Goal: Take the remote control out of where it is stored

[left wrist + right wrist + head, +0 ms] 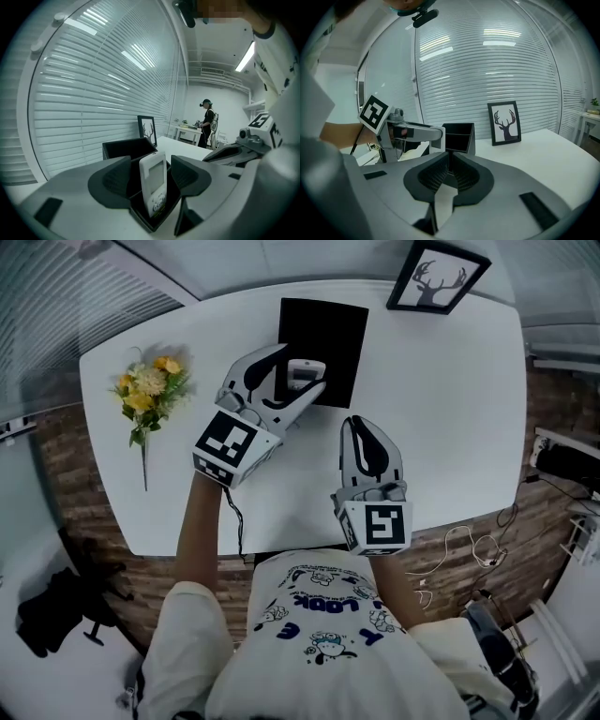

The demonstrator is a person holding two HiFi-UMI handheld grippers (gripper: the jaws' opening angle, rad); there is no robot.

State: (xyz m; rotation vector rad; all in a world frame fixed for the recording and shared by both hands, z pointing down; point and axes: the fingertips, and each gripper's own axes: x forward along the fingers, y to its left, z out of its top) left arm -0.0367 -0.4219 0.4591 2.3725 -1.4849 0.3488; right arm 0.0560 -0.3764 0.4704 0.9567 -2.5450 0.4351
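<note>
Slippage is my worry: my left gripper [151, 164] stands wide around the white remote control [153, 185], its pads clear of it. The remote stands in the front slot of the black holder [123, 149] by the table's [450, 427] far edge. If I close off-centre, I may tip the remote or drag the holder. My right gripper [449, 165], shut and empty, braces nothing.
</note>
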